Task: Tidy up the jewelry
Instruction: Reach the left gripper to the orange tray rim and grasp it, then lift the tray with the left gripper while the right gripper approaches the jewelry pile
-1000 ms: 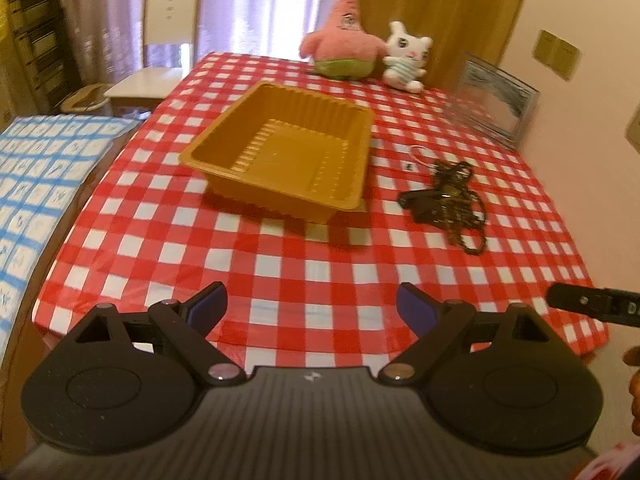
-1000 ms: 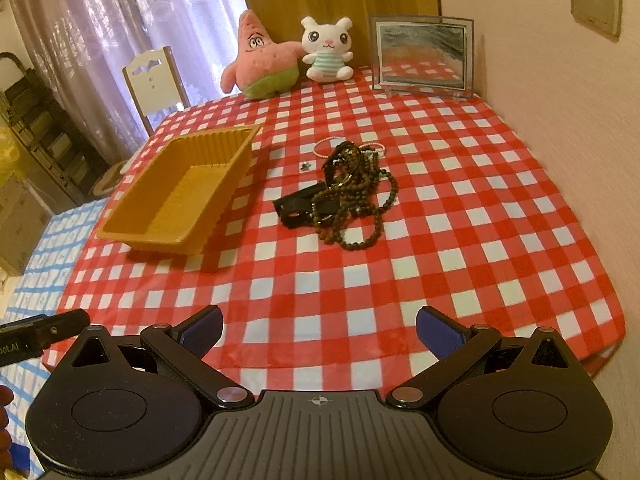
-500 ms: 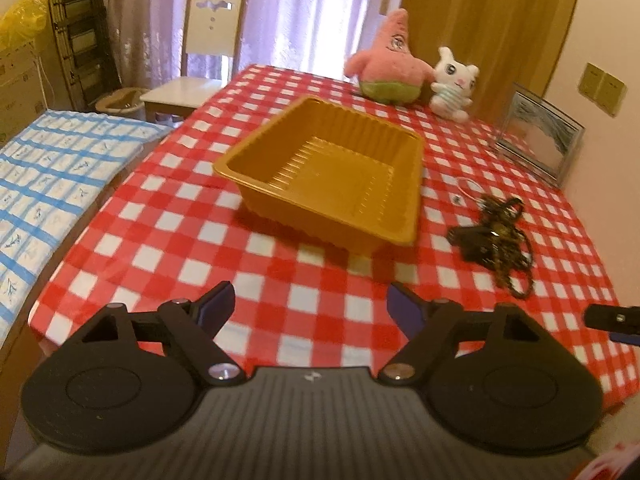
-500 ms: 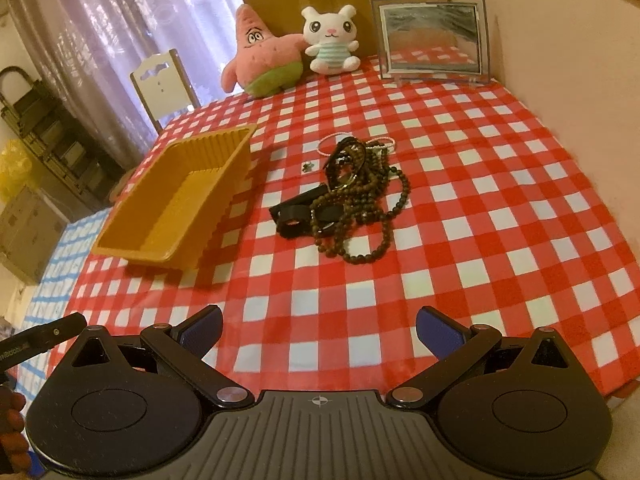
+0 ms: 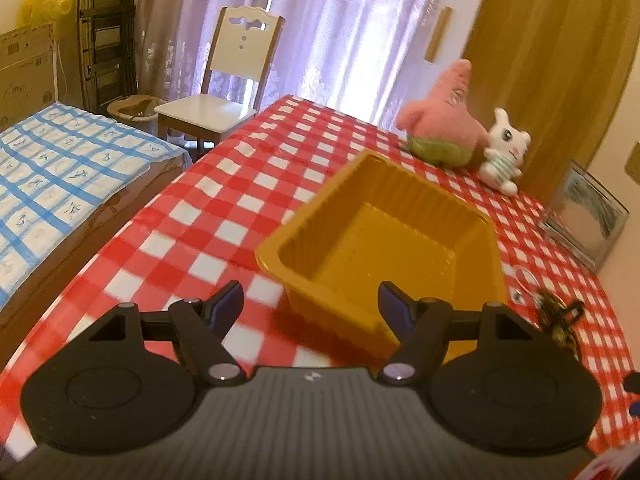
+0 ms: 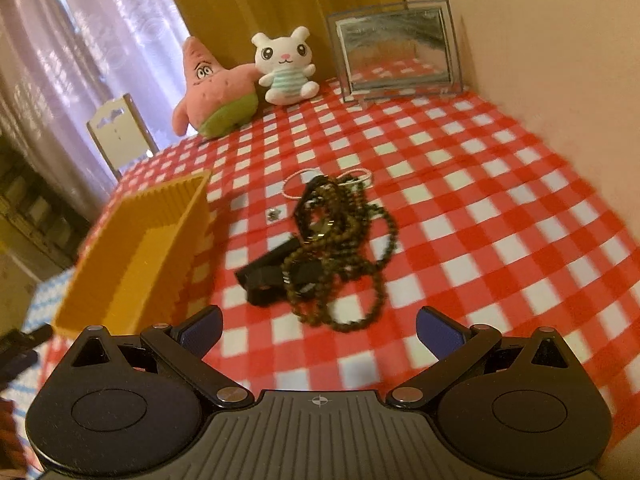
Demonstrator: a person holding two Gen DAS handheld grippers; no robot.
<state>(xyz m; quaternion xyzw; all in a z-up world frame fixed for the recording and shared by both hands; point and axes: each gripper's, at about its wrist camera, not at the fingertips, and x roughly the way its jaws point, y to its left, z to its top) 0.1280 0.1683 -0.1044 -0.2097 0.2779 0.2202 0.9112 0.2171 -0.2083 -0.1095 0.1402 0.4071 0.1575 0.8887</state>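
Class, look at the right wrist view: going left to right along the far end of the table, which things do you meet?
Pink starfish plush → white bunny plush → framed mirror.

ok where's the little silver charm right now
In the right wrist view, the silver charm lies on the checked tablecloth, between the yellow tray and the beaded necklace pile, touching neither.

Glossy ribbed plastic tray, checked cloth, matt beaded necklaces, fuzzy plush toys.
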